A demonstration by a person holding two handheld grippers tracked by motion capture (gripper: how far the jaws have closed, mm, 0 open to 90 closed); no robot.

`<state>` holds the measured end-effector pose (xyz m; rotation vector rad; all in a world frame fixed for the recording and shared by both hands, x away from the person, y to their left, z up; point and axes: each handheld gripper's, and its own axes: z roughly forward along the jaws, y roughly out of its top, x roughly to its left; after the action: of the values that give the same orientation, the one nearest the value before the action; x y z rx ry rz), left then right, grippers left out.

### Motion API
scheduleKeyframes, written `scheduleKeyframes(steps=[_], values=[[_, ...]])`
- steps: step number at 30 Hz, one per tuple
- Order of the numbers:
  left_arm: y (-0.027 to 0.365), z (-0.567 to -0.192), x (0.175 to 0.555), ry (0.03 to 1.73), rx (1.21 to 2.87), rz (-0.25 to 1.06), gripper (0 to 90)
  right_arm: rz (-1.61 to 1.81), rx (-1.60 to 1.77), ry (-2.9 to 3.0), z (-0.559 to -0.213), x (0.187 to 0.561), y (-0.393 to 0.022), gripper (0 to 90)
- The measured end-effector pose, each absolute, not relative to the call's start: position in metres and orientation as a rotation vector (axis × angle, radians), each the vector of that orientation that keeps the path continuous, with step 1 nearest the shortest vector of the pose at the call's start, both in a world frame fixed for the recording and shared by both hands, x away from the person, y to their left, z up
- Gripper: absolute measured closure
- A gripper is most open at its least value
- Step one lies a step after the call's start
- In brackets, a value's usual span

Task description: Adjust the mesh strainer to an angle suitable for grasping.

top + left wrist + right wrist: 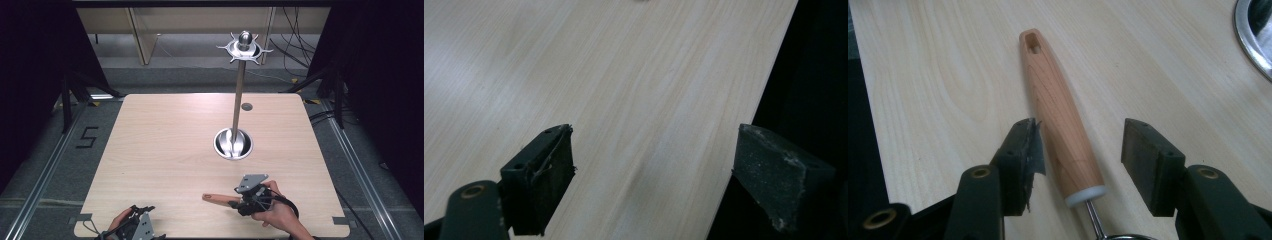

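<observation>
Count first: one wooden-handled utensil point(1060, 120), one metal stand point(239, 95) with a round base and a ring of hooks up top, two grippers, one table point(165, 145).

The utensil lies flat on the table, long axis running straight out ahead of the right gripper point(1080, 150). In the right gripper view the handle's far end, the one with the little hanging slot, points away from the jaws, while the white collar and thin metal shank sit down near the gripper's body. In the high view that same handle sticks out to the left of the right gripper point(239, 200), roughly parallel to the table's near edge.

Right gripper: jaws about half open, straddling the thick end of the handle. One pad looks like it's right up against the wood or just touching it, the other pad is clearly off it with a gap of bare table showing. So it's around the handle, not clamped on it. The stand's base rim peeks in at the corner of that view, off to the gripper's far right.

Left gripper point(651, 175): jaws spread wide, nothing between them but table and its edge. It sits at the near left corner point(135, 225), well apart from the utensil.
</observation>
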<state>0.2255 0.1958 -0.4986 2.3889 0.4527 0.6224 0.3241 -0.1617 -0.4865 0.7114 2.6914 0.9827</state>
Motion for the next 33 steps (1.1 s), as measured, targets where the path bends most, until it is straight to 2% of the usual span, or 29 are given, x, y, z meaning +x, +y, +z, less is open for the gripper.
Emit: scheduleKeyframes(steps=[33], values=[[0.196,-0.497,0.226,0.452,2.402,0.634,15.8,0.839,0.617,2.844,-0.492,0.337,-0.152,62.2]])
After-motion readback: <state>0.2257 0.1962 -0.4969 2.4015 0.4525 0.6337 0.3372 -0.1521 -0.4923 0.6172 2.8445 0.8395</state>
